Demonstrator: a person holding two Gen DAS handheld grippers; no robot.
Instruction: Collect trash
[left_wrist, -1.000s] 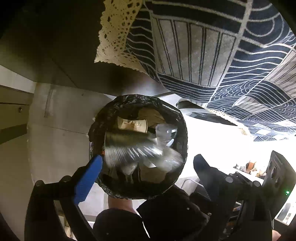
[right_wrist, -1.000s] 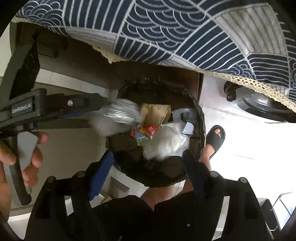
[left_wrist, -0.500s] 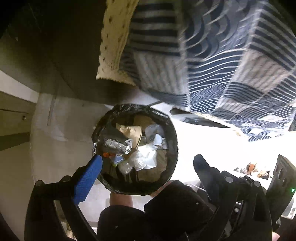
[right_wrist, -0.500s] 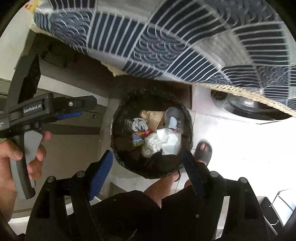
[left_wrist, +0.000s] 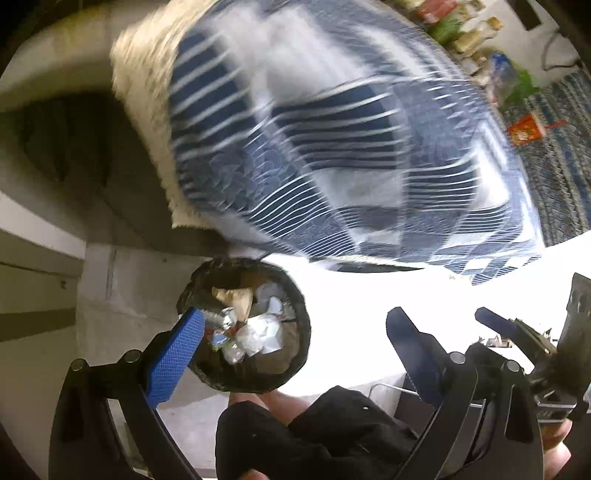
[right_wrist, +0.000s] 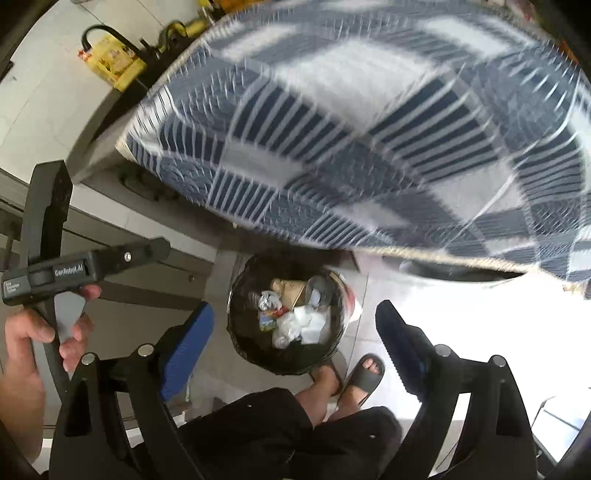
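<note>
Fingers of the left gripper (left_wrist: 295, 343) stand spread wide with nothing between them; the right gripper (right_wrist: 295, 332) is likewise wide apart and empty. Below both, at 6 o'clock, the person's black shorts (right_wrist: 288, 435) and sandalled feet (right_wrist: 364, 374) stand on pale floor tiles (right_wrist: 369, 295). Just beyond the feet sits the round trash bin (right_wrist: 240, 332), lined with a black bag. Inside it lie crumpled foil (right_wrist: 267, 300), brown paper (right_wrist: 288, 288), white tissue (right_wrist: 301, 325) and a small colourful wrapper (right_wrist: 266, 322). In the right wrist view the left hand (right_wrist: 22, 354) grips its tool handle at 9 o'clock. Farther up, from 10 to 2 o'clock, a blue-and-white patterned tablecloth (right_wrist: 369, 129) with a cream lace edge (left_wrist: 147, 92) hangs blurred. A yellow bottle (right_wrist: 110, 66) stands at 11 o'clock.
</note>
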